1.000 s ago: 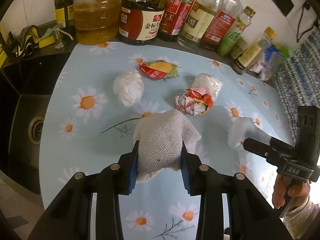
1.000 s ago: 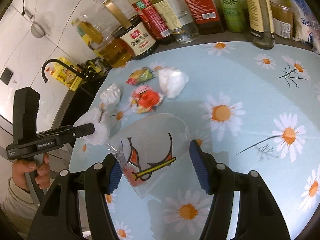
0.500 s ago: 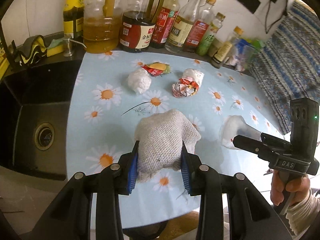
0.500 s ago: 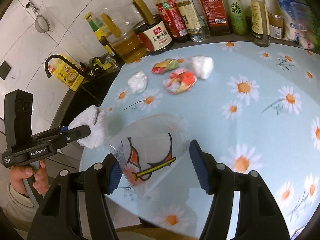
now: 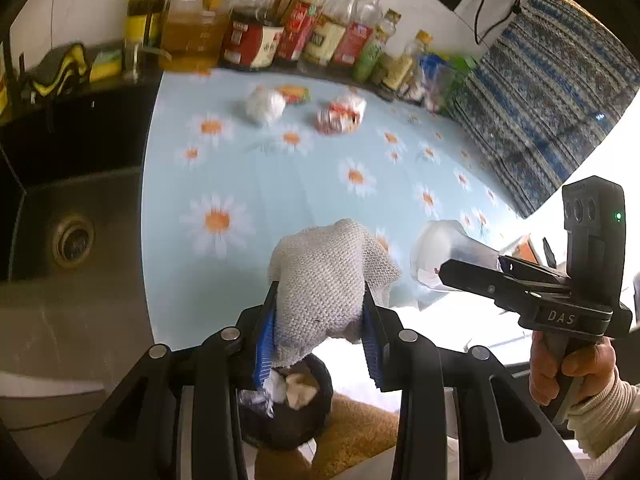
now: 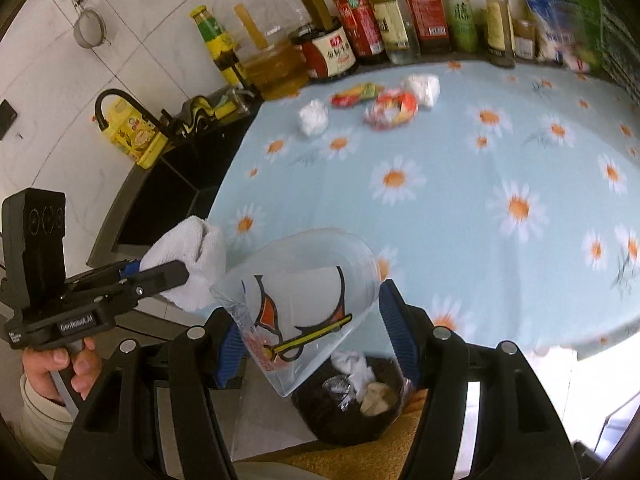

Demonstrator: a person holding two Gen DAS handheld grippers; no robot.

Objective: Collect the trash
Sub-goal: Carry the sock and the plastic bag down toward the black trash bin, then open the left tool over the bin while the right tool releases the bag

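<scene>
My left gripper [image 5: 320,336] is shut on a crumpled white cloth wad [image 5: 324,280], held past the table's front edge above a dark trash bin [image 5: 288,412] on the floor. My right gripper [image 6: 312,344] is shut on a clear plastic cup [image 6: 304,300] with a red and yellow print, also above the bin [image 6: 352,404], which holds white and clear scraps. On the far table lie a white tissue ball [image 5: 264,106], a red and yellow wrapper [image 5: 294,93], a crumpled red and white wrapper [image 5: 334,120] and another white wad [image 6: 422,86].
The table has a blue daisy cloth [image 5: 280,184]. A row of sauce and oil bottles [image 5: 280,36] lines its back edge. A dark sink [image 5: 72,216] sits left of the table. A striped cloth [image 5: 552,92] hangs at right. A tan mat [image 6: 360,460] lies under the bin.
Both grippers have pulled back from the table with their loads. They now hang past the front edge, and the trash bin has come into view below them.
</scene>
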